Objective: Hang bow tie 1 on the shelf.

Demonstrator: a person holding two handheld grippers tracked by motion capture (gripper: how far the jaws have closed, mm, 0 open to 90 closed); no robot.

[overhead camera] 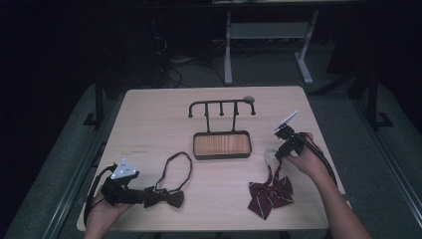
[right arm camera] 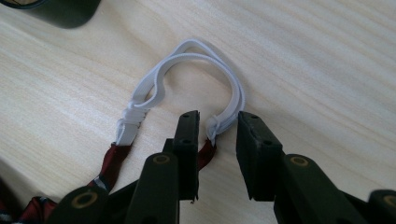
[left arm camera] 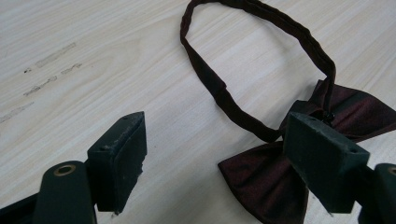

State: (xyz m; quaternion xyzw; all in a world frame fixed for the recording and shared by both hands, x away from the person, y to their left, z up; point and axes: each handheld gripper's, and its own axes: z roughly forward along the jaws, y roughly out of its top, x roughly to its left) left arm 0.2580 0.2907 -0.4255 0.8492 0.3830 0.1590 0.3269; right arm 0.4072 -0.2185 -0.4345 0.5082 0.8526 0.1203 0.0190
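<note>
Two bow ties lie before me: left gripper point(left arm camera: 212, 163) jaws wide apart over the plain one point(overhead camera: 164, 197); right gripper point(right arm camera: 217, 140) slightly apart around the white elastic loop point(right arm camera: 196, 74) of the striped one point(overhead camera: 270, 193). Behind, a hook rack point(overhead camera: 221, 132) stands mid-table point(overhead camera: 149, 119).

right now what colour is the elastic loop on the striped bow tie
White; the elastic loop on the striped bow tie shows best in the right gripper view.
</note>
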